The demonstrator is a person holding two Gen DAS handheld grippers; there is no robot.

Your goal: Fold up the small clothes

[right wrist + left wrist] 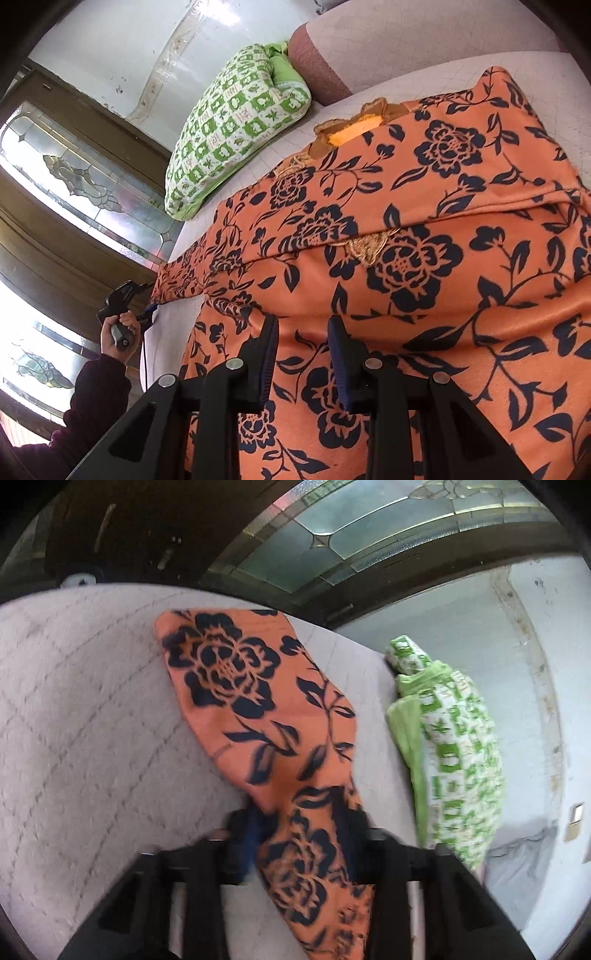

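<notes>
Orange floral garment (424,229) is spread over the bed (424,70), one end trailing off its edge. Left gripper (295,830) fingers pinch that end tight. Right gripper (303,332) hovers over the cloth, fingers apart, holding nothing. Green pillow (236,122) near the bed's far corner.

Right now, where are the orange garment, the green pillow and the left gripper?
Orange garment (424,266): right wrist view, on the folded floral front.
Green pillow (236,122): right wrist view, on its checked cover.
Left gripper (146,299): right wrist view, between its fingers at the garment's sleeve end.
</notes>
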